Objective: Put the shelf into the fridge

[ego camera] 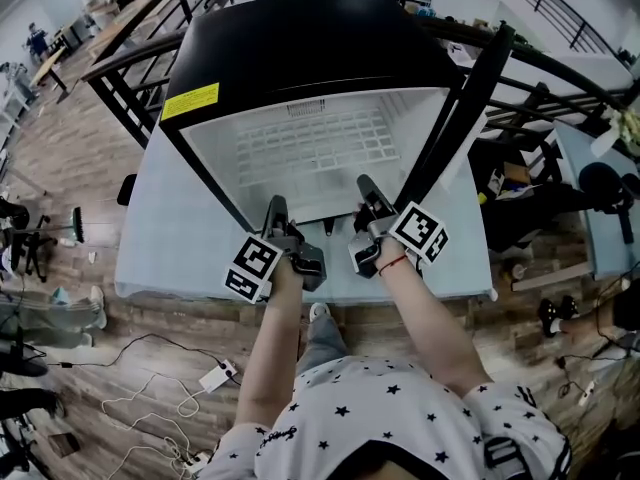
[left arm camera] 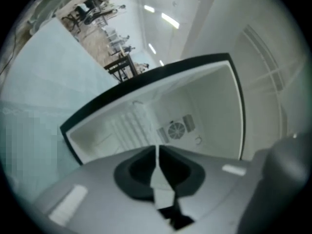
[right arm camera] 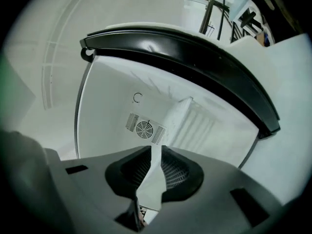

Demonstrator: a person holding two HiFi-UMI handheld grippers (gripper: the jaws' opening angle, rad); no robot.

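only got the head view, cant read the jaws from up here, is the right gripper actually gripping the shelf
Observer: Yes, the right gripper view shows the right gripper closed on the white front edge of the shelf.
Operator: and the left one
Observer: The left gripper has its jaws almost together on a thin white sliver, apparently that same edge.
Operator: anything on the back wall
Observer: A round fan grille, on the back wall of the fridge beyond the shelf.
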